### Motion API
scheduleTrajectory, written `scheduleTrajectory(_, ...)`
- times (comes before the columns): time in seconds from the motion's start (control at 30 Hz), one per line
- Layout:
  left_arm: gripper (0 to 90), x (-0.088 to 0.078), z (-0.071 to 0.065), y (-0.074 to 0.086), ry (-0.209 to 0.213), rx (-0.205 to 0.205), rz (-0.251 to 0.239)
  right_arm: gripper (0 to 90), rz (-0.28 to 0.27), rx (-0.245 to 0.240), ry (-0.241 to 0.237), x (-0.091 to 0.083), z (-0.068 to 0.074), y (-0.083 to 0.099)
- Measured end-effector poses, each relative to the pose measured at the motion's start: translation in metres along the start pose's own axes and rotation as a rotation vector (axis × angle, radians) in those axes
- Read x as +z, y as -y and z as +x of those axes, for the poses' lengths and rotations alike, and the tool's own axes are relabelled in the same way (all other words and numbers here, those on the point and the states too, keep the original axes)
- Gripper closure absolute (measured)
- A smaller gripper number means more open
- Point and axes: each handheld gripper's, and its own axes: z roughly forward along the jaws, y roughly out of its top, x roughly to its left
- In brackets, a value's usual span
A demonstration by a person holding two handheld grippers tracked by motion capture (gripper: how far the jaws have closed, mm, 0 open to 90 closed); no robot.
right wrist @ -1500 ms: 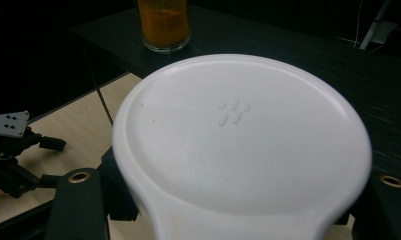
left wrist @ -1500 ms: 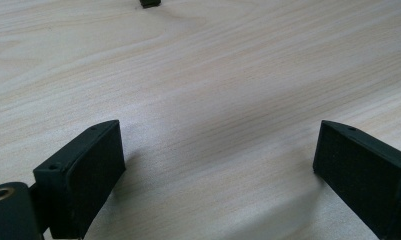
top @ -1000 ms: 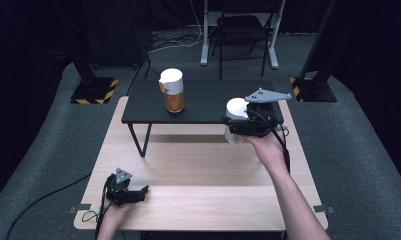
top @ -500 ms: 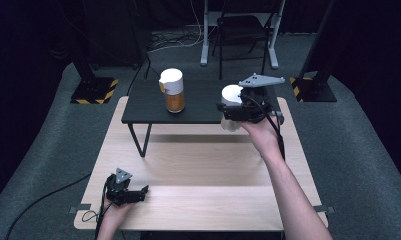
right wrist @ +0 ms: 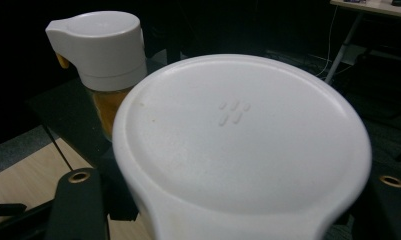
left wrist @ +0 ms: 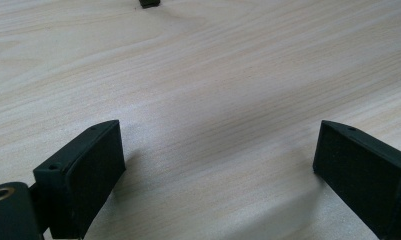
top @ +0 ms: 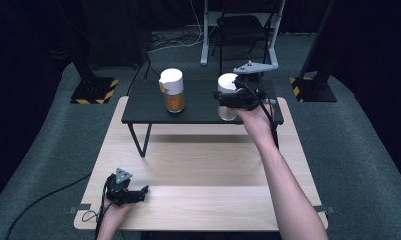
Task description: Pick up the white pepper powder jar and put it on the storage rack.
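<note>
Right gripper (top: 227, 98), frame centre-right, has its fingers clamped on the white-lidded jar (top: 227, 85) to carry it; left gripper (top: 138, 193) idles bottom-left, fingers wide open on the surface (top: 203, 165).

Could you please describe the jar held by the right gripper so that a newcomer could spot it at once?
On the black raised shelf, toward its right end, the right gripper grips a white-lidded jar. Unlike the orange-filled jar standing free at the left, its contents look pale.

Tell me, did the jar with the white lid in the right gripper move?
Yes. The held jar has travelled with the right gripper up the high view, away from the person, from the black shelf's near edge toward its middle, nearer the orange jar.
</note>
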Motion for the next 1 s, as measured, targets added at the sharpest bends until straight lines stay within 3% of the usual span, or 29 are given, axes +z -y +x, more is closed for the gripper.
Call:
scheduleTrajectory(0.47,5.4,0.0,0.0,0.0,0.001,0.0,-0.001,29.8,0.006,0.025,0.033,0.025,-0.009,-0.004)
scheduleTrajectory(1.0,5.5,0.0,0.0,0.0,0.001,0.0,-0.001,29.8,0.021,0.049,0.051,0.041,-0.017,-0.003)
